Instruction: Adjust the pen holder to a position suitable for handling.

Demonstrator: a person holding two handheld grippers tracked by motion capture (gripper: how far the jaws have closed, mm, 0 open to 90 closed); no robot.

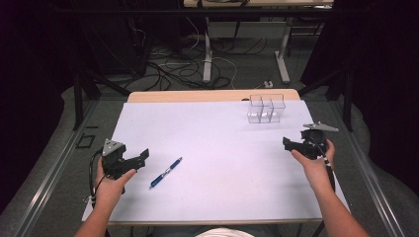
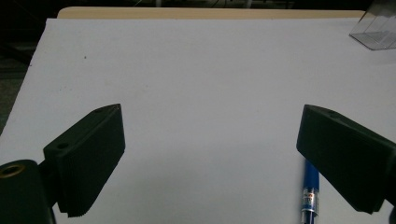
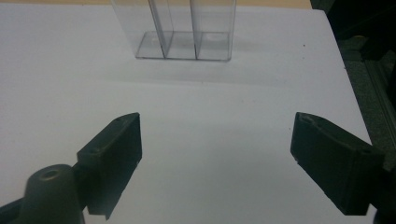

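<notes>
White table point(image 1: 217, 148) lies open around pen point(image 1: 166, 172).

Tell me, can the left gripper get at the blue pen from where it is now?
Probably yes. The left gripper is open with nothing between its jaws, and the blue pen lies flat on the white table just beside it, with bare surface between them.

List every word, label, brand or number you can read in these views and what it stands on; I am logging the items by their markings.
Nothing can be read for certain.
Blue pen: a small white label with red and dark marks near its clear end, too blurred to read.
Clear plastic organizer: no print visible.
White table cover: blank.
Left gripper and right gripper: no markings visible.
</notes>
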